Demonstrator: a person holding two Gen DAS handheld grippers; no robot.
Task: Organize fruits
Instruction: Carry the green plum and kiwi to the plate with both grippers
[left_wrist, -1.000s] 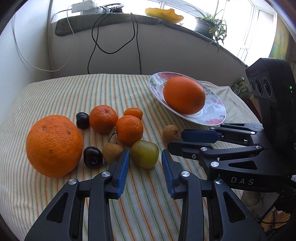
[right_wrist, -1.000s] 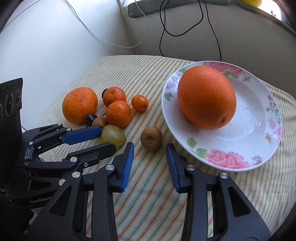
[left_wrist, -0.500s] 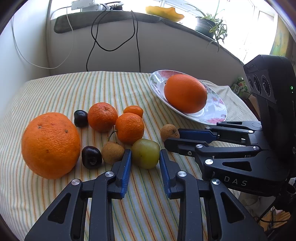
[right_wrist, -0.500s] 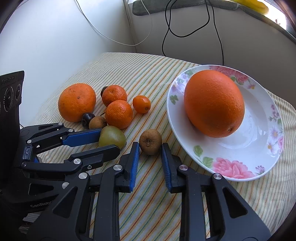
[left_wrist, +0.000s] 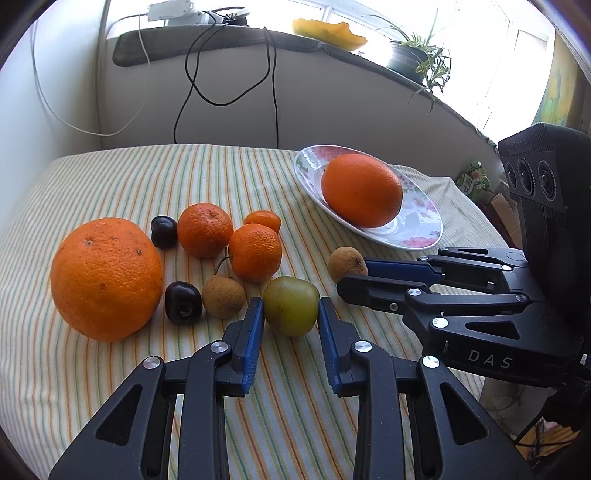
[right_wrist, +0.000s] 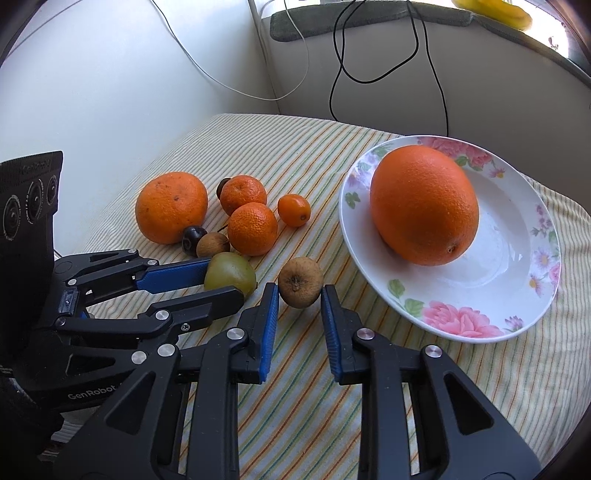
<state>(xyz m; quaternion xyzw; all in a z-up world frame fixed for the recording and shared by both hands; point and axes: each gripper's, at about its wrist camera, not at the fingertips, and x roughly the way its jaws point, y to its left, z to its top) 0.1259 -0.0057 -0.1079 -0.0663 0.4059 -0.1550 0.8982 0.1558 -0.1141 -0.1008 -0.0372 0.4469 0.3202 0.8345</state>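
On the striped bench cloth (left_wrist: 110, 177), the left gripper (left_wrist: 290, 321) has its jaws narrowed around the green fruit (left_wrist: 291, 305), blue pads touching its flanks, and across from it the right gripper (right_wrist: 299, 301) is clamped on the brown fruit (right_wrist: 299, 282), which sits stem-end toward the camera, just short of the floral plate (right_wrist: 517, 306). Writing to read: "DAS" on the right gripper's body in the left view, "GenRobot" on the left one's in the right view. Count them: two big oranges, one (right_wrist: 424, 205) on the plate lying with its long axis running front to back, one (left_wrist: 106, 277) loose at far left; two mandarins (left_wrist: 205, 229), one kumquat (left_wrist: 263, 220), two dark cherries (left_wrist: 183, 302), and a second brown fruit (left_wrist: 223, 297) beside the green one
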